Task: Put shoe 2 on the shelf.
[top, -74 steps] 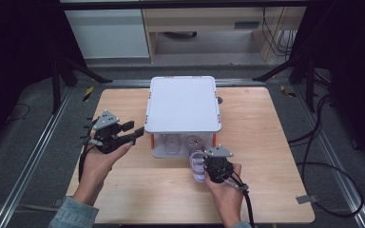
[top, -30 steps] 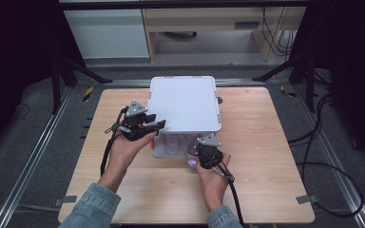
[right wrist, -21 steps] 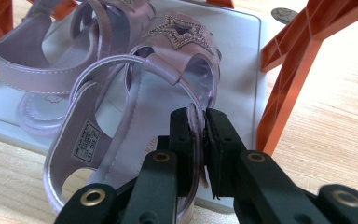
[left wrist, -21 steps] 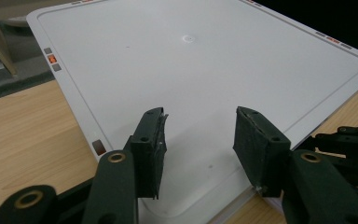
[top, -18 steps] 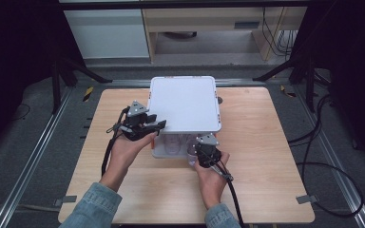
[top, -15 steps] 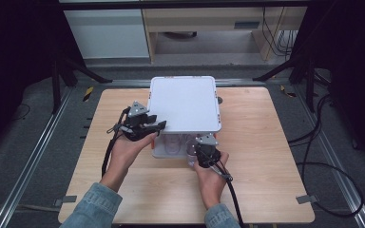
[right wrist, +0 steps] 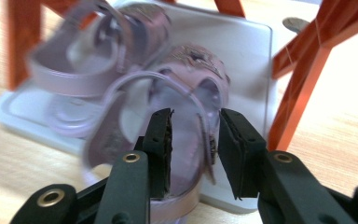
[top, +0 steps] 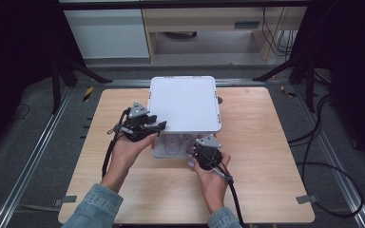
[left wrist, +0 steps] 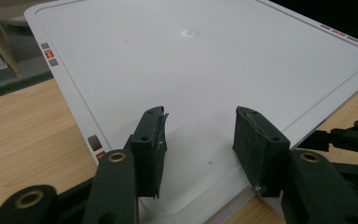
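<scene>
My right hand-held gripper (right wrist: 193, 154) sits at the lower centre of its own view, jaws partly spread. They have just been opening, and the strap of the nearer pink sandal (right wrist: 182, 121) runs between the pads, which no longer press on it; I judge the sandal released. It lies half on the lower shelf (right wrist: 247, 56) of the small white rack, heel end overhanging toward me. The second pink sandal (right wrist: 88, 56) lies behind it, upper left of that frame, already on the shelf. An orange leg (right wrist: 303, 74) of the rack stands at the right.

In the high view the right hand-held gripper (top: 204, 154) is at the rack's near edge, closer to it than 2.5 s ago, when it held the sandal out over the worktop (top: 266, 142).

My left hand-held gripper (left wrist: 200, 149) has its jaws spread, holding nothing, over the near corner of the white top panel (left wrist: 205, 60); whether it rests there I cannot tell. 2.5 s ago it was left of the rack.

Judgement: placement is nearly complete; the nearer sandal may need pushing further in.
</scene>
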`<state>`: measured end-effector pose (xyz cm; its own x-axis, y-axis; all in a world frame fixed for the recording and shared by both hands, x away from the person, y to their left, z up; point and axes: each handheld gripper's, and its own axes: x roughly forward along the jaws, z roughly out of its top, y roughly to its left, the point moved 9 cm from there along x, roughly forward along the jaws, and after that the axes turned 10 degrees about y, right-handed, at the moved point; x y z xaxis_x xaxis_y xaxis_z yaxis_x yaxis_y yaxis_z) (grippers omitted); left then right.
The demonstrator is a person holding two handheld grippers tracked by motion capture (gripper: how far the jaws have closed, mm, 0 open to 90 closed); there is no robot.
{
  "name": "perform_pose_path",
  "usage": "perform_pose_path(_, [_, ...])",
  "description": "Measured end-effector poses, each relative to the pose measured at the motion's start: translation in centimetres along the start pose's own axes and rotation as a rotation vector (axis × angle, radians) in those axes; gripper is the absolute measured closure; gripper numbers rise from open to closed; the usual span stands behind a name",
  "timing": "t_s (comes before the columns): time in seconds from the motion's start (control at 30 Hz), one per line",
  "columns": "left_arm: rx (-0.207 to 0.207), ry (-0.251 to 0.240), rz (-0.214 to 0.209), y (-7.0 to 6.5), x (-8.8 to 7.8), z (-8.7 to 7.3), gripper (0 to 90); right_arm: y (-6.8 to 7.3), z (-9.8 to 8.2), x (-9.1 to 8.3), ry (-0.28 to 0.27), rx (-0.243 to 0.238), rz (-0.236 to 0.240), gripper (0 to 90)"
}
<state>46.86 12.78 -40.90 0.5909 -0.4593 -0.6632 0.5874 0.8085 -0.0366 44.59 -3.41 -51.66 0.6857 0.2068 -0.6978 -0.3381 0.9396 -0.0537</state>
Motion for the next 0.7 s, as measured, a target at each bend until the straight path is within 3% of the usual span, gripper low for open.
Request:
perform_pose_path(0.23, [-0.002, 0.003, 0.004, -0.1, -0.1, -0.1, 53.4, 1.0, 0.4, -2.7, -0.039, -0.034, 0.051, 81.5])
perform_pose_path(0.47, [-0.009, 0.008, 0.010, -0.1, -0.3, -0.2, 57.4, 2.2, -1.9, -3.9, -0.018, -0.069, 0.082, 89.6])
perform_pose_path(0.7, [-0.014, 0.015, 0.019, 0.2, -0.4, -0.2, 65.2, 2.8, -4.5, -3.3, 0.022, -0.083, 0.096, 90.0])
